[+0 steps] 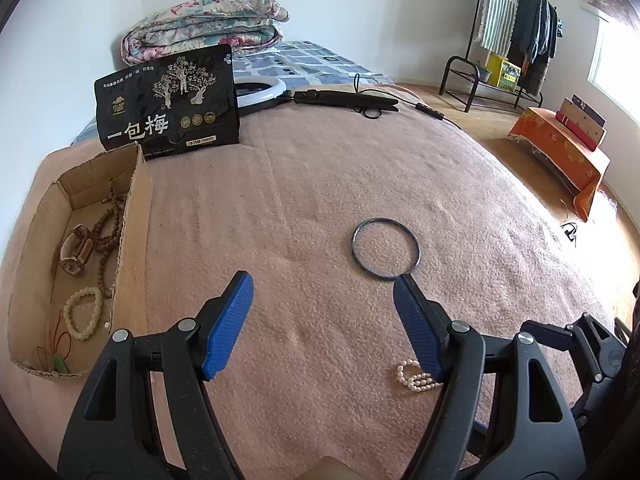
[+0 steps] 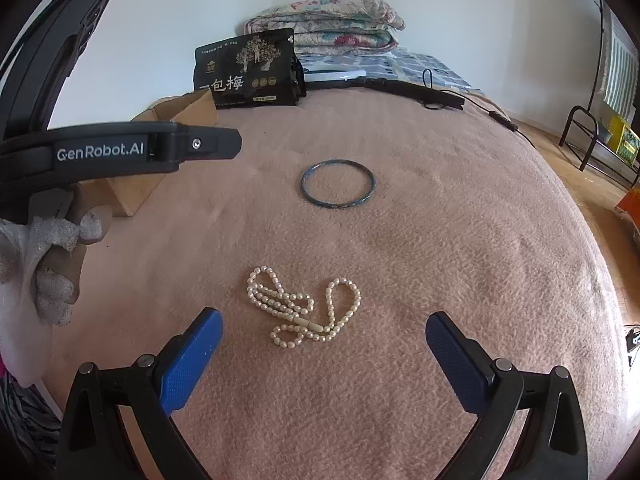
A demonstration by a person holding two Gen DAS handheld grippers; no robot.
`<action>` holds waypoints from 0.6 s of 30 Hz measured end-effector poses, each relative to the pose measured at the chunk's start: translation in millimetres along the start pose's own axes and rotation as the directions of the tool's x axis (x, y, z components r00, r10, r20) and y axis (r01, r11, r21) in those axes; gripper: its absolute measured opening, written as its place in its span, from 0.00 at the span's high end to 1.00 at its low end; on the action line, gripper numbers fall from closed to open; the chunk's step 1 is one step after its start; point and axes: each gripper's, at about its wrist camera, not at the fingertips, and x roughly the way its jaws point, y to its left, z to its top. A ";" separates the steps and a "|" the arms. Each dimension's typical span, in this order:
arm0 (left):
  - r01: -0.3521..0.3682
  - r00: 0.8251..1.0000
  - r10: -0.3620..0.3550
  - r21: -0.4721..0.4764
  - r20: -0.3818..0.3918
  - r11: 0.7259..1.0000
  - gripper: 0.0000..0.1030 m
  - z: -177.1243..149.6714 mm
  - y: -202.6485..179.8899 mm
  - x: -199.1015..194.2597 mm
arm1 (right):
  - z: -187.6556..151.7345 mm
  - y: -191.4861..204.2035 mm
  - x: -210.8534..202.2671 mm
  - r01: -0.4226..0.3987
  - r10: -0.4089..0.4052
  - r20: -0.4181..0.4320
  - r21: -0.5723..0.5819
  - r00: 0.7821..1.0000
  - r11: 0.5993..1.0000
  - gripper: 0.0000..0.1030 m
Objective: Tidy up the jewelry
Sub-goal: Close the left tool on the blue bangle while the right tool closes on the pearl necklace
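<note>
left claw [image 1: 322,294] and right claw [image 2: 324,334] both gape wide, empty; a gloved hand [image 2: 52,264] grips the left handle.

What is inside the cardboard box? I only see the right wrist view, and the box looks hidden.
Observer: The left wrist view looks into the box. A string of brown beads lies in it.
Child: Anything else?
Observer: A pale bead bracelet lies nearer the front.
Child: Is the left gripper holding something?
Observer: No, the left gripper is open and empty above the pink blanket.
</note>
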 end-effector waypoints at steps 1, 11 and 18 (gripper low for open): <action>0.001 1.000 -0.001 -0.006 0.001 1.000 0.27 0.6 1.3 0.5 | -0.6 1.0 3.4 0.001 -0.001 -0.004 0.006 1.000 1.000 0.01; 0.018 1.000 -0.018 -0.021 -0.016 1.000 0.27 2.7 7.2 13.9 | -2.0 8.6 31.9 0.040 -0.041 -0.084 -0.018 0.996 0.999 0.14; 0.044 0.998 -0.044 -0.003 -0.055 0.999 0.27 3.7 -4.5 32.6 | 1.7 1.9 37.4 0.060 -0.059 -0.091 0.000 0.994 0.998 0.21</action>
